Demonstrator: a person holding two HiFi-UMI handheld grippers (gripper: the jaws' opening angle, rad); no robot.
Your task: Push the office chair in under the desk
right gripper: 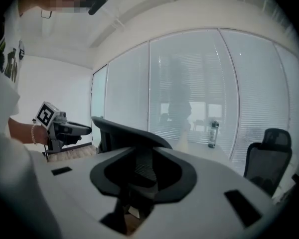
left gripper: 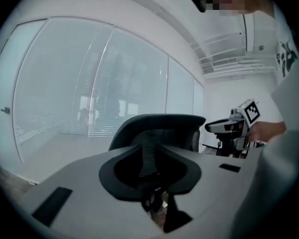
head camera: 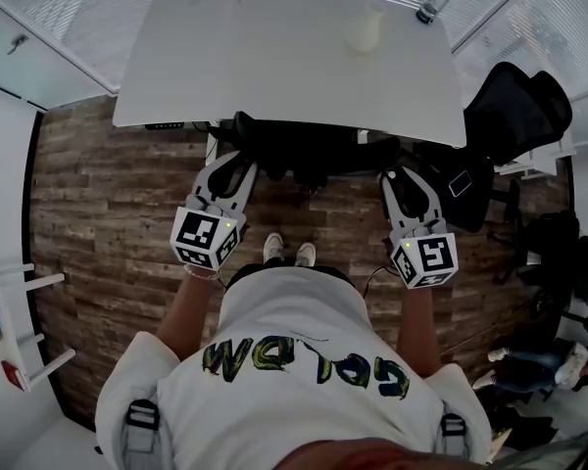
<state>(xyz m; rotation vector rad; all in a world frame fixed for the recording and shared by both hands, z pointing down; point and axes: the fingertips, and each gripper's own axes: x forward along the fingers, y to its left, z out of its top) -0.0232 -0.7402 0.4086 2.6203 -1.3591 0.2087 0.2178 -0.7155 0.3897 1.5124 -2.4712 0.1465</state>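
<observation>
The black office chair stands at the near edge of the white desk, with its seat mostly hidden beneath the top. My left gripper is at the left side of the backrest and my right gripper is at the right side. In the left gripper view the mesh backrest runs between the jaws of the left gripper, whose pads close on its edge. The right gripper likewise holds the backrest edge between its pads.
A bottle and a pale cup stand on the desk's far right. A second black chair and a dark bag sit to the right. A white rack is at the left. Glass walls with blinds lie beyond the desk.
</observation>
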